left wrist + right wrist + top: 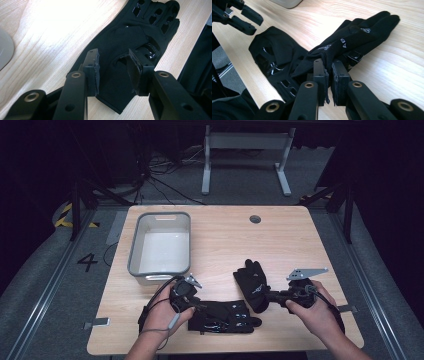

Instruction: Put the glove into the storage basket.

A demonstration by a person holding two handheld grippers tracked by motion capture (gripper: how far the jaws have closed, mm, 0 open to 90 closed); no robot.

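Observation:
Two black gloves lie on the wooden table. One glove (225,317) rests flat near the front edge, fingers to the right. My left gripper (196,306) hovers at its cuff; in the left gripper view the jaws (112,72) stand apart astride the glove (130,32), pads not pressing. The second glove (252,282) points away from me, and my right gripper (272,296) is shut on its cuff. In the right gripper view the pads (328,75) pinch the cuff of that glove (357,35), which lies partly across the flat glove (274,52).
An empty grey bin (134,255) stands at the left, just beyond my left hand. A round cable hole (255,219) sits near the table's far edge. The front table edge runs close under both hands.

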